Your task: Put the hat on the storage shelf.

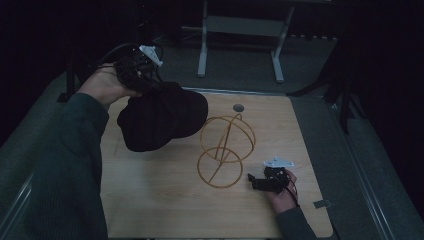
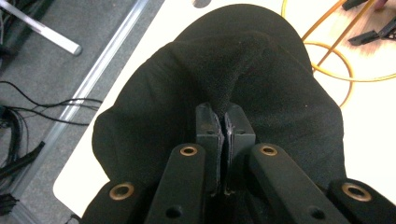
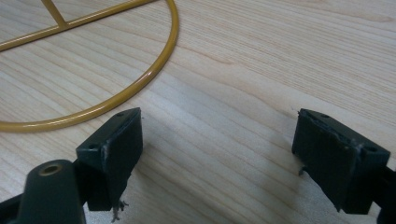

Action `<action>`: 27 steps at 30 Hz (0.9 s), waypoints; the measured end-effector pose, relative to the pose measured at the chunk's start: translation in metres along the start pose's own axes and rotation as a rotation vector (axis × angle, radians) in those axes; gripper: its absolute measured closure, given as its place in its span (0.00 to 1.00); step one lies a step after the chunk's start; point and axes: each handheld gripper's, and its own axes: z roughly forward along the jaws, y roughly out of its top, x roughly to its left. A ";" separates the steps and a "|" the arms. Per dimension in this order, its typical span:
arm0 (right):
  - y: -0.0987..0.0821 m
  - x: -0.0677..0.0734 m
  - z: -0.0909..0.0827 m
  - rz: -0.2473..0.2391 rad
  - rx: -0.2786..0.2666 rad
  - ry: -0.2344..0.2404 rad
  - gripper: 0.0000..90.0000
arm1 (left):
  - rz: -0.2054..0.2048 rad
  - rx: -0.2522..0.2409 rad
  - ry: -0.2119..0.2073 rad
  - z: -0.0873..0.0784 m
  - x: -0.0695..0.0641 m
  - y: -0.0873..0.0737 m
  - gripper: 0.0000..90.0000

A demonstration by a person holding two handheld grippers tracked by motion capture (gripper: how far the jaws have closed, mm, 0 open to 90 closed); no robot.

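Wooden table: left gripper pinches black hat.

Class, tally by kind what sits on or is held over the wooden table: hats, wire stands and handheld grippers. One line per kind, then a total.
Black hat: 1, pinched by the left gripper
Yellow wire stand: 1
Grippers: 2, counting the right gripper, open beside the stand
Total: 4
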 end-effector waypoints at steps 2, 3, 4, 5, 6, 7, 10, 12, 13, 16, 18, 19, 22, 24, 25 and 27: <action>0.000 0.000 0.000 -0.001 0.000 0.000 0.18 | -0.003 -0.006 -0.002 -0.002 0.000 0.001 0.96; 0.000 0.000 0.000 -0.001 -0.001 0.000 0.18 | -0.005 -0.006 -0.007 -0.003 0.000 0.002 0.96; 0.000 0.000 0.000 -0.001 -0.001 0.000 0.18 | -0.008 -0.007 -0.010 -0.004 0.000 0.002 0.96; 0.000 0.000 0.000 0.000 -0.001 0.001 0.18 | -0.008 -0.009 -0.013 -0.005 0.000 0.003 0.96; 0.000 0.000 0.000 0.000 -0.001 0.001 0.18 | -0.009 -0.011 -0.016 -0.006 0.000 0.003 0.96; 0.000 0.000 0.000 0.000 -0.002 0.000 0.18 | -0.009 -0.012 -0.019 -0.006 0.000 0.004 0.96; 0.000 0.000 0.000 0.001 -0.001 0.000 0.18 | 0.001 -0.006 -0.016 -0.009 0.000 0.007 0.96; 0.000 0.000 0.000 0.000 -0.001 0.000 0.18 | 0.002 -0.018 -0.025 -0.013 0.000 0.010 0.96; 0.000 0.000 0.000 0.000 -0.001 0.000 0.18 | 0.000 -0.024 -0.026 -0.014 0.000 0.011 0.96; 0.000 0.000 0.000 0.001 -0.001 0.000 0.18 | -0.008 -0.033 -0.034 -0.016 0.001 0.011 0.96; 0.000 0.000 0.000 0.000 -0.001 0.000 0.18 | -0.015 -0.044 -0.039 -0.016 0.000 0.011 0.96; 0.000 0.000 0.000 0.001 0.000 0.000 0.18 | -0.011 -0.054 -0.046 -0.019 0.001 0.011 0.96; 0.000 0.000 0.000 -0.001 -0.001 -0.001 0.18 | -0.023 -0.077 -0.055 -0.021 0.001 0.011 0.96; 0.000 0.000 0.000 0.000 -0.001 -0.001 0.18 | -0.025 -0.101 -0.063 -0.023 0.001 0.012 0.96; 0.000 0.000 0.000 0.000 -0.001 -0.001 0.18 | -0.027 -0.111 -0.066 -0.024 0.001 0.012 0.96; 0.000 0.000 0.000 -0.001 -0.001 -0.001 0.18 | -0.027 -0.134 -0.072 -0.025 0.000 0.014 0.96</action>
